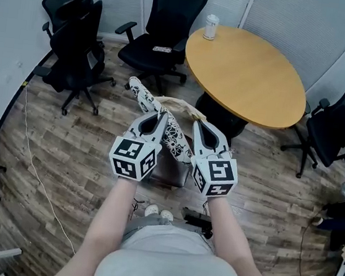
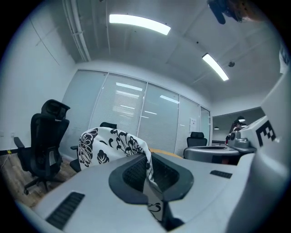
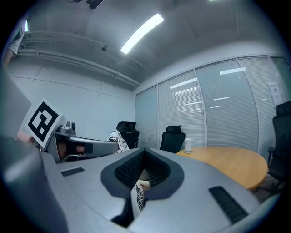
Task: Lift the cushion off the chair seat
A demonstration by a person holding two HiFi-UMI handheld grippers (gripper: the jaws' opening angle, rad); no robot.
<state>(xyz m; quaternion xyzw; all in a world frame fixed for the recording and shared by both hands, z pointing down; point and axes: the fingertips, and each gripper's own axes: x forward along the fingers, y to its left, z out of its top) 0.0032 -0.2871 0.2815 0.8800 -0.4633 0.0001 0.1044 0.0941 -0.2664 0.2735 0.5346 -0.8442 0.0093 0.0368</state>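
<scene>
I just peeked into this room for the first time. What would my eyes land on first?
First, the black-and-white flowery cushion in the middle, held up right in front of the person, with the left tool and the right tool both shut on its edge. Next, the big round wooden table behind it to the right, with a white cup near its far edge and a black office chair beside it.

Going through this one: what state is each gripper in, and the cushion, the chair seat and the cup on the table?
Left gripper, shut on the cushion.
Right gripper, shut on the cushion.
Cushion, hanging between both grippers, apparently clear of the chair seat.
Chair seat, bare where it shows between the grippers.
Cup, upright on the round table.
</scene>
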